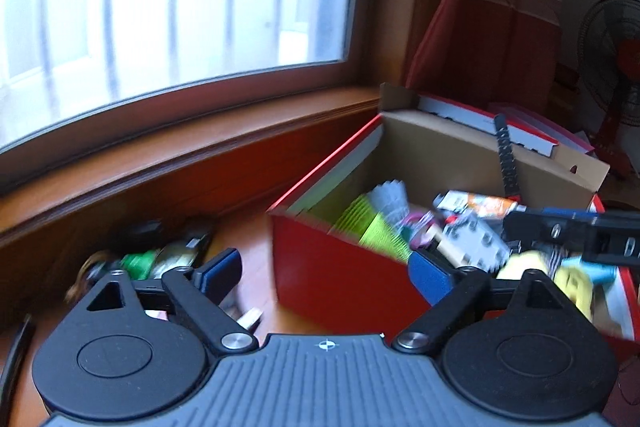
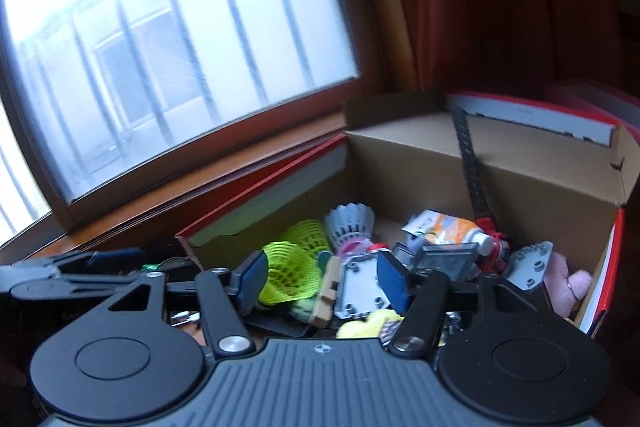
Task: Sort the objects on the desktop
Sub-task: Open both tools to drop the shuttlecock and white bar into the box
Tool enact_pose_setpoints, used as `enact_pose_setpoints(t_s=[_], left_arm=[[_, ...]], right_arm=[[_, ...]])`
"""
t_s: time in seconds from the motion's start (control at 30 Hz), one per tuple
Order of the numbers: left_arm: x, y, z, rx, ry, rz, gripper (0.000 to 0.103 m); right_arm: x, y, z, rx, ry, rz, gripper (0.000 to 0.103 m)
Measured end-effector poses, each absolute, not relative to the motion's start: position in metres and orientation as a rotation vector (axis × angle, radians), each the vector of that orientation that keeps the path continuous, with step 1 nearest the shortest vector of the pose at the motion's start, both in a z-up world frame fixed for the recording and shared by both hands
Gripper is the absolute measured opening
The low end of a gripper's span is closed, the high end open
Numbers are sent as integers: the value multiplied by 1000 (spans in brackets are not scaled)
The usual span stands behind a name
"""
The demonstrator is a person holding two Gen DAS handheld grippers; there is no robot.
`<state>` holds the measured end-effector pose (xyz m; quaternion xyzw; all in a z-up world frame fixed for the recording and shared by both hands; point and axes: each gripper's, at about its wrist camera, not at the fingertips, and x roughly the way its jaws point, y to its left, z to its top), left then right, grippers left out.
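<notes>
We hold the left gripper (image 1: 326, 273) spread apart and empty before the red box's (image 1: 340, 267) near corner. Our right gripper (image 2: 322, 281), likewise apart, hangs over the box's clutter: yellow-green shuttlecocks (image 2: 288, 271), a white shuttlecock (image 2: 350, 223), grey plates (image 2: 360, 291).

Red box (image 2: 608, 247) with brown lining; neon-yellow shuttlecock (image 2: 290, 273); white shuttlecock (image 2: 350, 223); pink plush (image 2: 568, 283).

Both wrist views close, sharing red box (image 1: 336, 267).
</notes>
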<state>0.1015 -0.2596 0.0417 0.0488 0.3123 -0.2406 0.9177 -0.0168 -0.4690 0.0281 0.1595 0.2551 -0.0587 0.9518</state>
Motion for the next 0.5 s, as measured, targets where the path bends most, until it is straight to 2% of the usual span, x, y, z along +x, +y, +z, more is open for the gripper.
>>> enact_pose_setpoints(t_s=[0.07, 0.5], left_arm=[[91, -244, 36, 103, 657, -456, 93], [42, -127, 9, 59, 755, -108, 93]], right_arm=[[-18, -458, 31, 293, 518, -91, 73], [2, -349, 25, 154, 616, 198, 76]])
